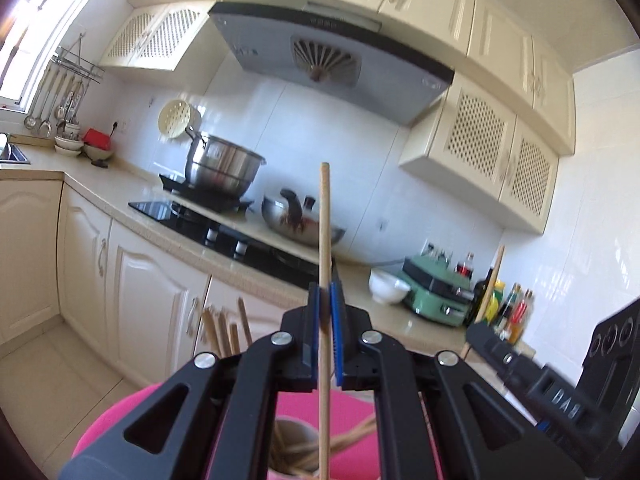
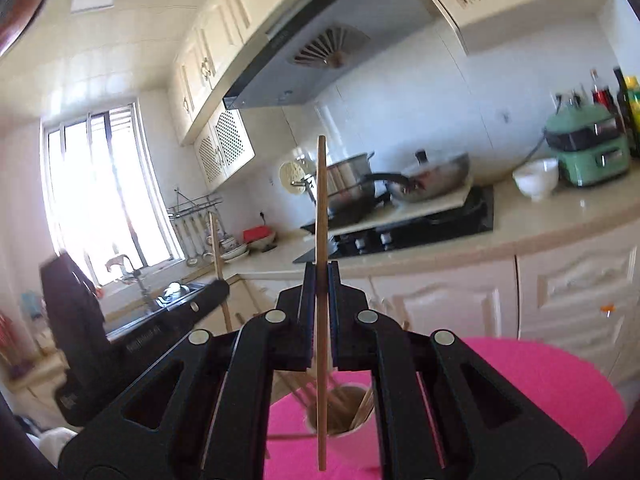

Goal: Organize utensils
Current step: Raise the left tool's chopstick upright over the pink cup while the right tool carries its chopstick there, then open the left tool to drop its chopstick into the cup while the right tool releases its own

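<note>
My left gripper (image 1: 325, 292) is shut on a wooden chopstick (image 1: 325, 240) held upright above a pink table (image 1: 120, 424). Below it a cup (image 1: 290, 436) holds several chopsticks. My right gripper (image 2: 321, 276) is shut on another wooden chopstick (image 2: 321, 208), also upright, its lower end over the same cup (image 2: 348, 432) on the pink table (image 2: 540, 392). The right gripper shows at the right of the left wrist view (image 1: 492, 340) with its chopstick (image 1: 494, 280). The left gripper shows at the left of the right wrist view (image 2: 216, 292).
A kitchen counter (image 1: 132, 196) runs behind the table with a black stove (image 1: 224, 228), a steel pot (image 1: 224, 164), a wok (image 1: 300, 224), a white bowl (image 1: 386, 286), a green appliance (image 1: 436, 292) and bottles (image 1: 512, 312). A sink (image 2: 160, 304) lies under the window. A loose chopstick (image 2: 292, 437) lies on the table.
</note>
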